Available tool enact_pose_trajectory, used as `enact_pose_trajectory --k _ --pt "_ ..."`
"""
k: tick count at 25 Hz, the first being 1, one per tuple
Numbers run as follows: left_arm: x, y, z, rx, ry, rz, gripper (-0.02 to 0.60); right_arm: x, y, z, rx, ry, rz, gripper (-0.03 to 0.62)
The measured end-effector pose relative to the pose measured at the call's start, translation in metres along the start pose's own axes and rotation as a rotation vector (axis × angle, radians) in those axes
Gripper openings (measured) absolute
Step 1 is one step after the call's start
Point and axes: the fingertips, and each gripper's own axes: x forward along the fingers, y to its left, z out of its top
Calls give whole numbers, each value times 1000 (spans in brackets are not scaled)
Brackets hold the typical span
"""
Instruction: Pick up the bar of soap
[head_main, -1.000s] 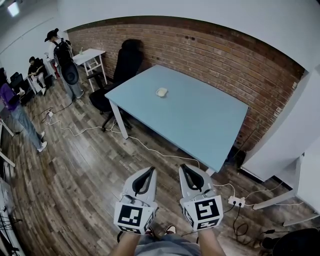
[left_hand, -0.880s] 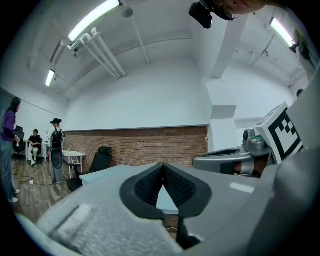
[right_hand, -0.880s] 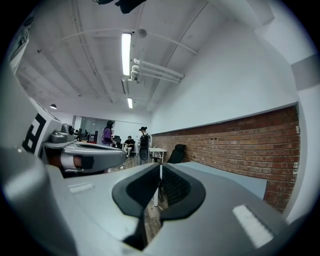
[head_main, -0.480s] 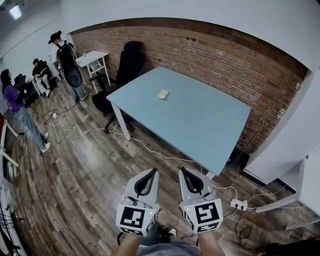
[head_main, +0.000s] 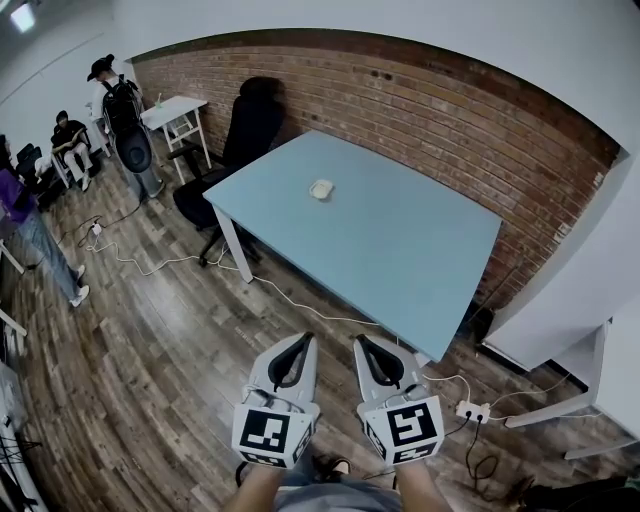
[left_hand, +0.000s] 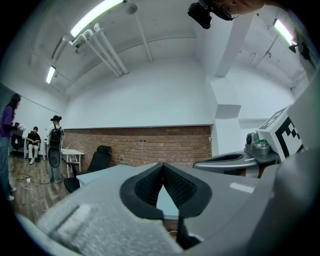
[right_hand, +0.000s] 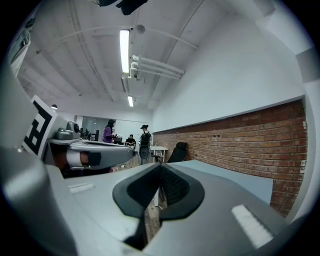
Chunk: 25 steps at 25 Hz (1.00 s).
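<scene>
A small pale bar of soap (head_main: 321, 188) lies on the light blue table (head_main: 400, 250), toward its far left part. Both grippers hang low in the head view, well short of the table's near corner. My left gripper (head_main: 305, 339) is shut with nothing in it, its tips meeting in the left gripper view (left_hand: 162, 165). My right gripper (head_main: 359, 339) is shut and empty too, tips together in the right gripper view (right_hand: 160, 166). The soap does not show in either gripper view.
A black office chair (head_main: 240, 140) stands at the table's far left end, before the brick wall (head_main: 450, 100). White cables (head_main: 180, 262) and a power strip (head_main: 470, 408) lie on the wood floor. Several people (head_main: 120, 110) are at the far left by a white desk (head_main: 175, 112).
The view swayed a little between frames. Both grippers stay side by side below the table's near corner, shut throughout.
</scene>
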Motion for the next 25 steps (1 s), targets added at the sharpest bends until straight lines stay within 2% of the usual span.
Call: enact_pose_trajectory --k 10,18,25 --pt "47 70 -6 3 15 -25 3 86 4 1 9 12 -3 3" --pt "81 129 3 3 13 -61 3 153 9 8 14 24 -27 3" --pt "97 174 10 14 -17 -95 3 201 22 17 7 15 -50 3"
